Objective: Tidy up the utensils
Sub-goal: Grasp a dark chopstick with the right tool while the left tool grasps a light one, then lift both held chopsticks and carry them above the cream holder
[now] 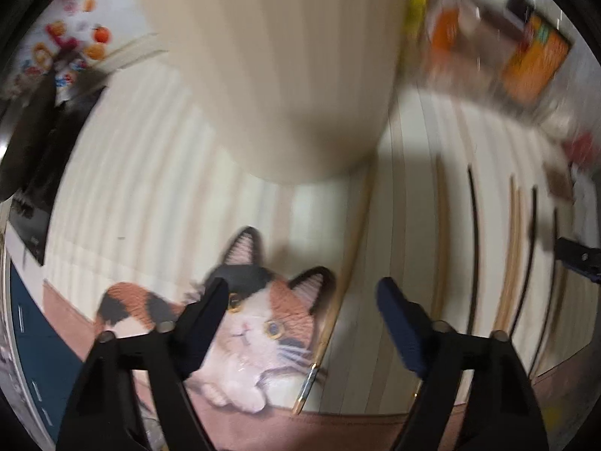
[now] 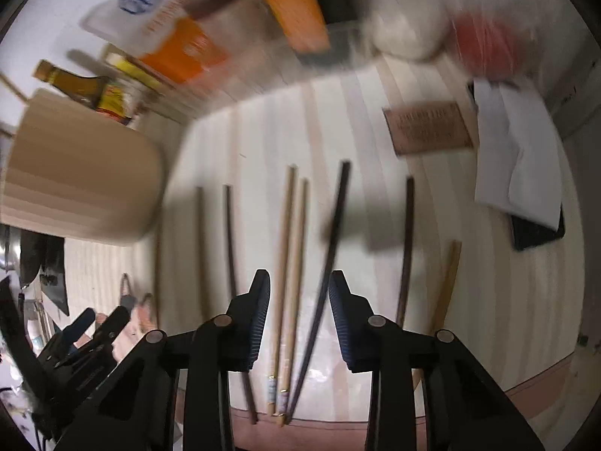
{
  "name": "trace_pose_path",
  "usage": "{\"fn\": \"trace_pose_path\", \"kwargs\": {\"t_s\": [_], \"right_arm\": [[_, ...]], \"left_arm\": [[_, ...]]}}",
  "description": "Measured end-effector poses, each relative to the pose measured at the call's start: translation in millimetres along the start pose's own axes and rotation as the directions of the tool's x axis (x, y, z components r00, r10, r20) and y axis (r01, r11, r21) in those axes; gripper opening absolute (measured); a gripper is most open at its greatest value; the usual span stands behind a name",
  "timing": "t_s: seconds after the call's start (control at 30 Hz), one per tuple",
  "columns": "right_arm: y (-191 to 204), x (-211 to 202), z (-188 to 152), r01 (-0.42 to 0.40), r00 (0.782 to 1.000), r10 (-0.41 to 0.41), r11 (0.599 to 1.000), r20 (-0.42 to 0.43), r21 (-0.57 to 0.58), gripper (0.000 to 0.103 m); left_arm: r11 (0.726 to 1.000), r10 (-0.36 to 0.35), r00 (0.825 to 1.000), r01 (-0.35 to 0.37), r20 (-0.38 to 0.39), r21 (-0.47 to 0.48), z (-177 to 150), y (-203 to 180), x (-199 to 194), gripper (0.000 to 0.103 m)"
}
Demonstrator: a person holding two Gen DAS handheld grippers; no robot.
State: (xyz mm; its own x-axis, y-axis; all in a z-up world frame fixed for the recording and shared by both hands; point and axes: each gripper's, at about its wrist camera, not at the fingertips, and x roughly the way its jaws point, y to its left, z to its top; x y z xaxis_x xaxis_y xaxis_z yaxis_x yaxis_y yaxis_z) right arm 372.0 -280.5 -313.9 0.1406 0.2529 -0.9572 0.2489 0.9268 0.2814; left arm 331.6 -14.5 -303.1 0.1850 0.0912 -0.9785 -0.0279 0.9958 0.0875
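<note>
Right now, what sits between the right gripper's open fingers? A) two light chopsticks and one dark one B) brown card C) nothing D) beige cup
A: in the right wrist view the right gripper is open, with the two light chopsticks and a dark chopstick lying on the mat between its fingers.

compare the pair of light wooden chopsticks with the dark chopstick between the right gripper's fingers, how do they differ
The light wooden chopsticks are pale tan; the dark chopstick is near black. The wooden ones lie side by side as a pair; the dark one lies alone, slanting away from them at its far end. All lie on the striped mat, between the open fingers of the right gripper.
</note>
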Motion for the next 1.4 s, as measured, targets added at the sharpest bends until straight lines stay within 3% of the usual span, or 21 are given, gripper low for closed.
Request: {"fn": "trace_pose_path", "kwargs": {"t_s": [0.13, 0.23, 0.3, 0.33, 0.37, 0.4, 0.43, 0.47, 0.6, 0.77, 0.9, 1.07, 1.17, 1.4], "right_arm": [[-10.2, 16.4, 3.3, 0.02, 1.0, -0.019, 0.999, -0.013, 0.031, 0.03], [-6.0, 28.3, 11.0, 0.051, 0.999, -0.05, 0.998, -0.021, 0.029, 0.03], [-2.6, 36.1, 17.1, 0.074, 0.997, -0.073, 0.997, -0.03, 0.022, 0.03], [0.8, 38.6, 19.2, 0.099, 0.995, -0.099, 0.995, -0.022, 0.006, 0.03], [6.7, 39.6, 20.7, 0.12, 0.992, -0.12, 0.993, -0.023, -0.018, 0.03], [12.2, 41.1, 21.2, 0.145, 0.989, -0.146, 0.989, -0.03, -0.039, 0.026], [15.7, 42.8, 21.5, 0.153, 0.987, -0.155, 0.987, -0.036, -0.051, 0.01], [18.1, 43.5, 20.4, 0.173, 0.984, -0.175, 0.983, -0.034, -0.067, 0.008], [22.0, 41.7, 10.8, 0.177, 0.981, -0.184, 0.976, -0.053, -0.126, 0.007], [29.8, 42.9, -16.7, 0.149, 0.976, -0.183, 0.958, -0.12, -0.247, 0.007], [34.3, 41.4, -28.2, 0.147, 0.97, -0.199, 0.938, -0.142, -0.313, 0.007], [39.3, 45.3, -21.1, 0.147, 0.959, -0.214, 0.937, -0.187, -0.317, 0.008], [41.9, 51.1, -13.1, 0.145, 0.951, -0.217, 0.942, -0.219, -0.304, 0.008], [34.8, 63.4, 11.3, 0.154, 0.937, -0.221, 0.956, -0.27, -0.249, 0.008]], "left_arm": [[0.998, 0.028, 0.999, -0.026, -0.029, 0.049, 7.9, -14.1, 26.0, 0.065], [0.997, 0.032, 0.999, -0.03, -0.032, 0.064, 13.4, -18.7, 34.4, 0.051], [0.998, 0.025, 0.999, -0.024, -0.02, 0.065, 16.2, -19.8, 33.5, 0.037], [0.998, 0.013, 1.0, -0.011, -0.023, 0.064, 16.7, -20.7, 32.9, 0.018], [0.998, 0.005, 1.0, -0.004, -0.027, 0.062, 16.1, -20.8, 32.4, 0.008], [0.998, 0.01, 1.0, -0.009, -0.027, 0.06, 13.8, -21.3, 31.7, 0.007], [0.998, 0.012, 1.0, -0.01, -0.025, 0.056, 11.4, -20.9, 30.9, 0.007], [0.999, 0.012, 1.0, -0.01, -0.023, 0.049, 8.1, -19.7, 29.9, 0.007], [0.999, 0.004, 0.999, -0.006, -0.05, -0.039, -21.1, -3.7, 23.4, 0.006], [0.973, -0.097, 0.987, 0.067, -0.127, -0.222, -64.0, 31.4, 16.0, 0.005], [0.96, -0.154, 0.977, 0.112, -0.146, -0.257, -78.4, 43.5, 14.5, 0.005], [0.965, -0.2, 0.964, 0.163, -0.176, -0.205, -70.7, 54.0, 20.2, 0.008], [0.976, -0.192, 0.962, 0.167, -0.195, -0.137, -48.5, 55.3, 25.5, 0.008], [0.989, -0.145, 0.97, 0.139, -0.194, -0.048, -40.1, 39.3, 28.7, 0.008]]}}
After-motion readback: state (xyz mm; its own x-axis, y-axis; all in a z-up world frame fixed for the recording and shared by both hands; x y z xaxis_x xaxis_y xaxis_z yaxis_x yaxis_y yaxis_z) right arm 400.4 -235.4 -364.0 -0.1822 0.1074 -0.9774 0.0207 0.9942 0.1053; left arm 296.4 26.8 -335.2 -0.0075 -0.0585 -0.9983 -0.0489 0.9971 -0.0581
